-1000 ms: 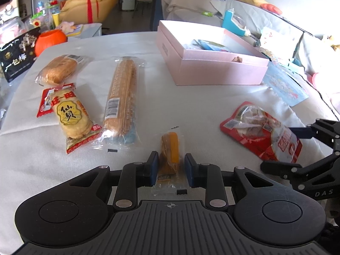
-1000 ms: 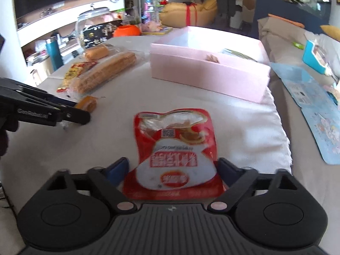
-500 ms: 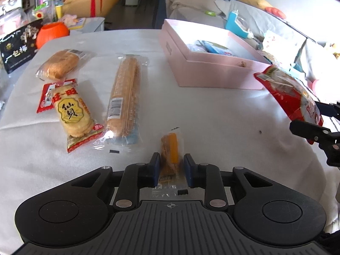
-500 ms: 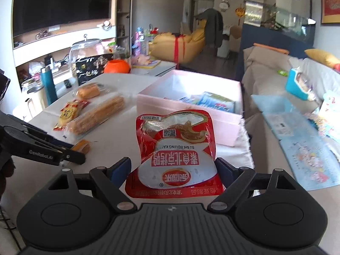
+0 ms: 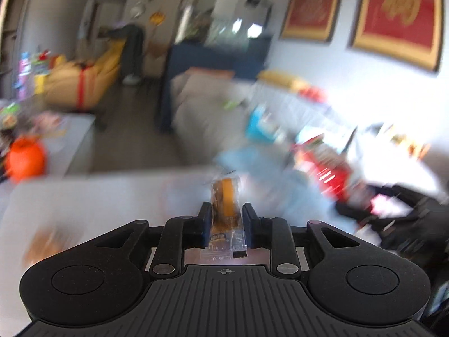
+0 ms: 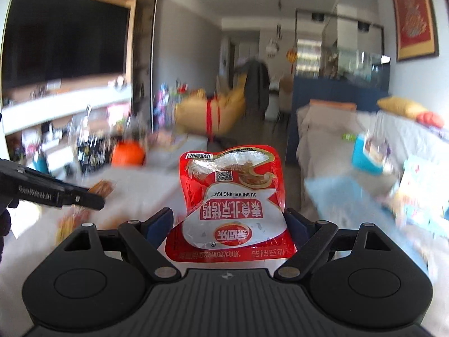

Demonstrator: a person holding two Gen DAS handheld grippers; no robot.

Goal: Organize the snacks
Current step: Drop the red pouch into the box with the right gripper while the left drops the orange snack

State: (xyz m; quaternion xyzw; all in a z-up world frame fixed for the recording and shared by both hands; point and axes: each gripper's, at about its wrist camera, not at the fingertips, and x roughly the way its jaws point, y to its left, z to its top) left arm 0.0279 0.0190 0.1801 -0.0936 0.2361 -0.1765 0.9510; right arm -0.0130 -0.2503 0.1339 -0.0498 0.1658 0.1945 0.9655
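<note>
My left gripper is shut on a small orange snack bar in a clear wrapper and holds it up above the white-clothed table. The right wrist view shows that same gripper from the side at the left edge, the orange bar sticking out of its tip. My right gripper is shut on a red pouch with white Chinese print, its pads pressing both side edges, and the pouch stands upright in the air. The left wrist view is blurred and shows the pouch as a red smear.
An orange round object sits at the table's far left. Blurred wrapped snacks lie on the cloth at lower left. A grey covered sofa runs along the right, with a blue sheet and a blue box on it.
Both grippers have risen off the table and tilted up with their snacks. The table and pink box have dropped low or out of view, and the room now fills both views.
</note>
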